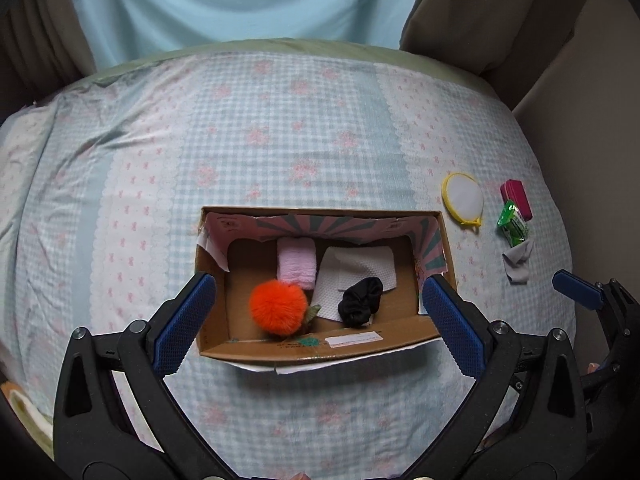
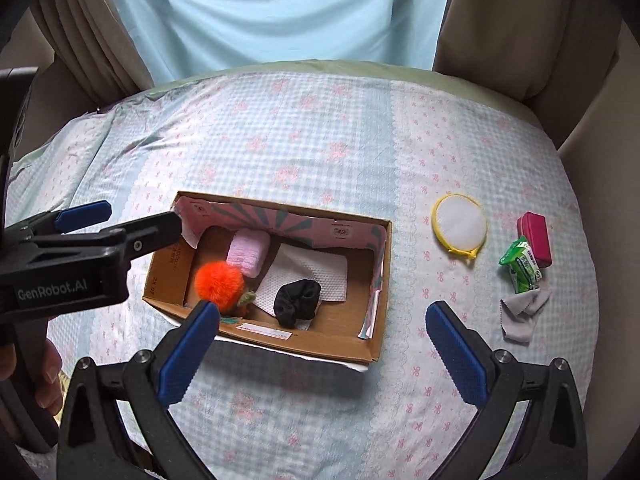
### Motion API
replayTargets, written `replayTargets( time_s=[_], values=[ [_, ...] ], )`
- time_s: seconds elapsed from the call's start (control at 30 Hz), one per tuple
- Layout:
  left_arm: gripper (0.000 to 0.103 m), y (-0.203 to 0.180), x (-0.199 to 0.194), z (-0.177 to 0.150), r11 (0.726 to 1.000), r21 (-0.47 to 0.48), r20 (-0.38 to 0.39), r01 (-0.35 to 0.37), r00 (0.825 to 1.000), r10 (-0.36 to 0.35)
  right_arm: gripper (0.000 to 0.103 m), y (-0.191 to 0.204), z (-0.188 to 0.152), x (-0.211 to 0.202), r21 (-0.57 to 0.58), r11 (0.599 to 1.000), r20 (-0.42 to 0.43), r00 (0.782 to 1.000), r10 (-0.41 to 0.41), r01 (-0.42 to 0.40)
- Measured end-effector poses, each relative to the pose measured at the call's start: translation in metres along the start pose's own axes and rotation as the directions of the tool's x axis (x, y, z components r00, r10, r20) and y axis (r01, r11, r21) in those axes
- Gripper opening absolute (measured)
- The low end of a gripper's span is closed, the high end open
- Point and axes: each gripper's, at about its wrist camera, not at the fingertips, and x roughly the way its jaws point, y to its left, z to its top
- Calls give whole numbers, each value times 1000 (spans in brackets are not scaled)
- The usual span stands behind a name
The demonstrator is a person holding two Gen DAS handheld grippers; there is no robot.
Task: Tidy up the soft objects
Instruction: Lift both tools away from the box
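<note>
An open cardboard box [image 1: 404, 330] [image 2: 352, 346] lies on the checked bedspread. In it are an orange pompom [image 1: 278, 307] [image 2: 219, 283], a pink folded cloth [image 1: 297, 263] [image 2: 248, 256], a white paper towel [image 1: 356, 276] [image 2: 316, 276] and a black scrunchie [image 1: 359, 301] [image 2: 297, 303]. My left gripper [image 1: 318, 326] is open and empty, its fingers either side of the box's near end. My right gripper [image 2: 320, 350] is open and empty above the box's near right corner. A grey cloth [image 1: 519, 262] [image 2: 524, 316] lies right of the box.
Right of the box lie a round yellow-rimmed pad [image 1: 463, 199] [image 2: 460, 225], a green packet [image 1: 513, 225] [image 2: 522, 266] and a magenta case [image 1: 517, 198] [image 2: 535, 238]. Curtains [image 2: 280, 8] hang behind the bed. The left gripper's body [image 2: 80, 256] shows at the left of the right wrist view.
</note>
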Motion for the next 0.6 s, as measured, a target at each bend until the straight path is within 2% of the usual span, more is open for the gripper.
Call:
replayTargets(
  time_s=[0.2, 0.37, 0.47, 0.6],
  values=[
    [103, -8, -55, -17, 1000, -13, 88, -23, 996, 24, 103, -13, -6, -54, 50, 999, 79, 997, -26, 22],
    [103, -35, -103, -26, 998, 25, 190, -51, 981, 46, 103, -31, -16, -101, 101, 993, 132, 989, -73, 59],
    [103, -56, -123, -29, 997, 59, 210, -45, 977, 32, 103, -46, -24, -132, 132, 986, 180, 976, -126, 103],
    [103, -82, -148, -31, 998, 59, 247, -8, 969, -7, 103, -75, -36, -174, 169, 970, 219, 953, -209, 174]
  ],
)
